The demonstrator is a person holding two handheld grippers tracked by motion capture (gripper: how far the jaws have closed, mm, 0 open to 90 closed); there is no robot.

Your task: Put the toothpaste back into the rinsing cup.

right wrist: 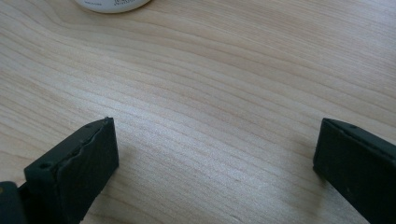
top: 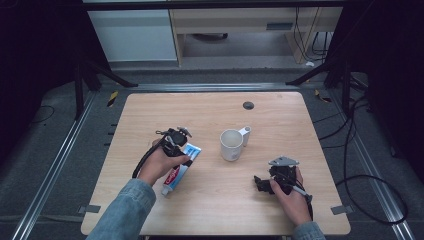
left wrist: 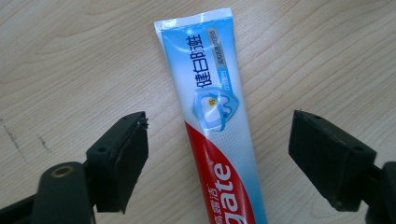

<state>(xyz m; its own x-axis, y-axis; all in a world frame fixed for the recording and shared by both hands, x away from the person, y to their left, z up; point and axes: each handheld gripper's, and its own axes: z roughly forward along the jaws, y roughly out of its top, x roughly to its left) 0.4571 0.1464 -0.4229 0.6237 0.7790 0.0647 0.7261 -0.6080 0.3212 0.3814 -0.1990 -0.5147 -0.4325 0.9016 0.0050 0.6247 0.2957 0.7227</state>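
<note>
A blue, white and red toothpaste tube lies flat on the wooden table, left of centre, with its cap toward the front edge. My left gripper hangs just above the tube's flat end. In the left gripper view the tube runs between the two black jaws, and my left gripper is open, with bare wood showing on both sides of the tube. My right gripper rests low at the front right, pointing left. It stands open over bare wood.
A white mug stands upright at the table's centre, handle toward the back right; its base shows at the top edge of the right gripper view. A small black round insert sits near the far edge.
</note>
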